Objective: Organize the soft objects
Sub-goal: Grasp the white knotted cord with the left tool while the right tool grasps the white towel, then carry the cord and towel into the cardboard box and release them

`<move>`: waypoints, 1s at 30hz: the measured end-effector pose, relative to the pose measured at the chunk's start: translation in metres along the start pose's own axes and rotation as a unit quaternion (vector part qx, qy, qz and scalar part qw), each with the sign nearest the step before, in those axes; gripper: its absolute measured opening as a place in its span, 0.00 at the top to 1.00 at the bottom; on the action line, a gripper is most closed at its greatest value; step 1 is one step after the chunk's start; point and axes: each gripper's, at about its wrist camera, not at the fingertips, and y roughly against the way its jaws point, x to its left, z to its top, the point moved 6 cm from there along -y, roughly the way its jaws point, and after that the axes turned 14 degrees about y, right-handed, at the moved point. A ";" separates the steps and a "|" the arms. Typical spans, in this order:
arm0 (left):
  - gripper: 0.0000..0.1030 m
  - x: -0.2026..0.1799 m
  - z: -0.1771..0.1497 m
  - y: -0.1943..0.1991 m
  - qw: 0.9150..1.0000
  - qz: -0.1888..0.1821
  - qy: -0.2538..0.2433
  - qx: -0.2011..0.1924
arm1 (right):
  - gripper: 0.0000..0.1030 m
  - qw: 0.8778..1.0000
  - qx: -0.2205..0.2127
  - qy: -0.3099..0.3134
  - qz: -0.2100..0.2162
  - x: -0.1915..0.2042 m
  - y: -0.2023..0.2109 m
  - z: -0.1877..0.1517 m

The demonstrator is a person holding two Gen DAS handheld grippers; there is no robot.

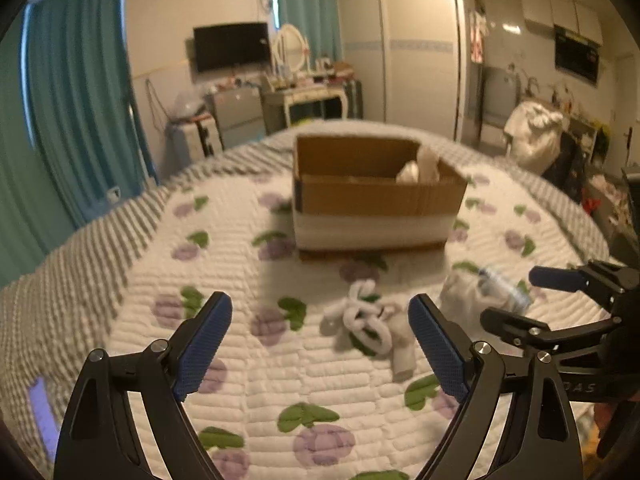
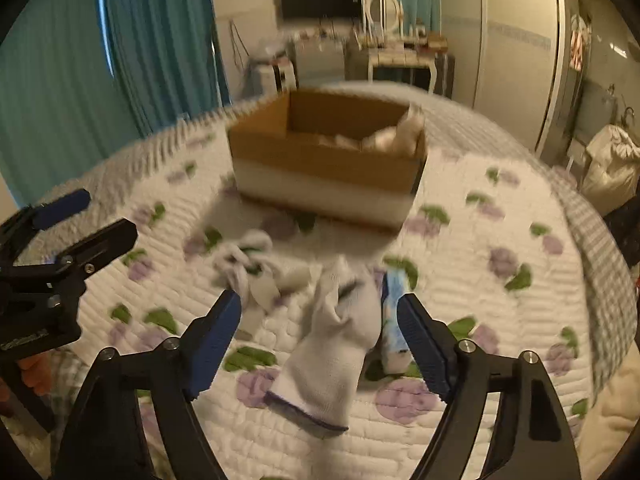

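Socks lie loose on a flowered quilt [image 1: 280, 376] as two hand-held grippers close in, with a cardboard box [image 1: 376, 200] waiting farther up the bed and some pale soft things already showing above its right rim. The sorting looks partly done, by that evidence, with the pick-up of the next piece now in hand.

The right gripper [image 2: 320, 320] hangs with its fingers spread wide, released, either side of a white sock [image 2: 332, 344] with a dark cuff; whether the sock lies flat or stands bunched is hard to judge through the blur. Just right of it lies a blue-and-white sock [image 2: 394, 320], close to the right finger. The left gripper [image 1: 320, 328] is likewise spread and empty, above a tangled white-and-grey bundle [image 1: 368, 324] to the left of the sock.

The next move would seem to call for a pinch on the white sock alone, then a carry to the box. The neighbouring sock could be caught along with it. The other gripper crowds the near space, and the box wall must be cleared.
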 end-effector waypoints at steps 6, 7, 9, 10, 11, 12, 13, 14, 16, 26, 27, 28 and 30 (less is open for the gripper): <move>0.11 0.002 -0.020 -0.049 0.999 -0.010 0.015 0.048 | 0.44 1.000 0.026 -0.008 -0.008 -0.005 -0.043 -0.005; 0.11 0.003 -0.023 -0.058 0.998 -0.011 0.019 0.059 | 0.44 0.999 0.029 -0.011 -0.016 -0.009 -0.049 -0.005; 0.12 0.006 -0.026 -0.072 0.997 -0.011 0.020 0.072 | 0.44 0.999 0.032 -0.005 -0.032 -0.013 -0.057 -0.006; 0.13 0.005 -0.028 -0.079 0.997 -0.011 0.019 0.078 | 0.44 0.998 0.040 0.002 -0.043 -0.015 -0.062 -0.008; 0.13 0.004 -0.029 -0.084 0.997 -0.012 0.017 0.080 | 0.44 0.997 0.050 0.004 -0.051 -0.018 -0.068 -0.011; 0.13 0.003 -0.030 -0.089 0.996 -0.015 0.016 0.082 | 0.44 0.997 0.056 -0.003 -0.056 -0.021 -0.073 -0.015; 0.13 0.002 -0.031 -0.093 0.996 -0.019 0.015 0.084 | 0.44 0.997 0.056 -0.013 -0.053 -0.025 -0.075 -0.018; 0.14 0.000 -0.032 -0.097 0.996 -0.023 0.012 0.086 | 0.45 0.997 0.052 -0.022 -0.049 -0.027 -0.076 -0.019; 0.14 -0.003 -0.034 -0.105 0.996 -0.027 0.006 0.090 | 0.50 0.997 0.044 -0.034 -0.045 -0.032 -0.074 -0.020; 0.45 -0.009 -0.039 -0.117 0.989 -0.092 0.009 0.112 | 0.54 0.998 0.034 -0.033 -0.052 -0.029 -0.071 -0.018; 0.47 -0.010 -0.040 -0.118 0.989 -0.097 0.008 0.114 | 0.55 0.998 0.034 -0.031 -0.053 -0.028 -0.071 -0.018; 0.49 -0.010 -0.040 -0.117 0.989 -0.098 0.008 0.114 | 0.55 0.998 0.033 -0.029 -0.055 -0.027 -0.070 -0.018; 0.54 -0.010 -0.038 -0.112 0.988 -0.107 0.010 0.114 | 0.57 0.998 0.031 -0.026 -0.056 -0.026 -0.067 -0.018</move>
